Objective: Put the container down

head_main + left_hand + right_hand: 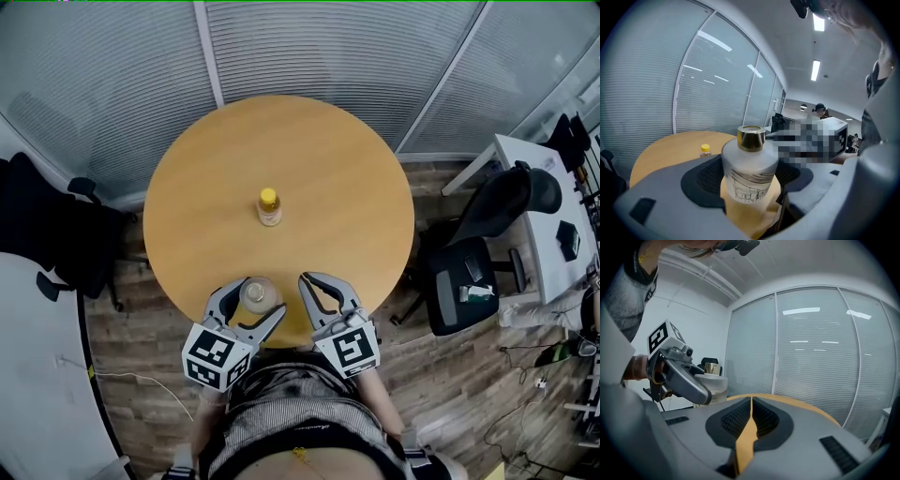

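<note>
A frosted white container (258,294) with a gold cap (751,137) and a line drawing on its side sits between the jaws of my left gripper (259,300), near the front edge of the round wooden table (328,169). In the left gripper view the container (750,174) fills the gap and both pads press its sides. I cannot tell whether its base touches the table. My right gripper (309,281) is just to its right, shut and empty, its tips touching (751,402). It sees the left gripper (679,376) and the container (712,380).
A small bottle with a yellow cap (269,206) stands upright at the table's middle, also seen as the bottle (706,150). Black office chairs stand left (66,234) and right (478,253), with a white desk (539,216) beyond. Glass walls with blinds close the far side.
</note>
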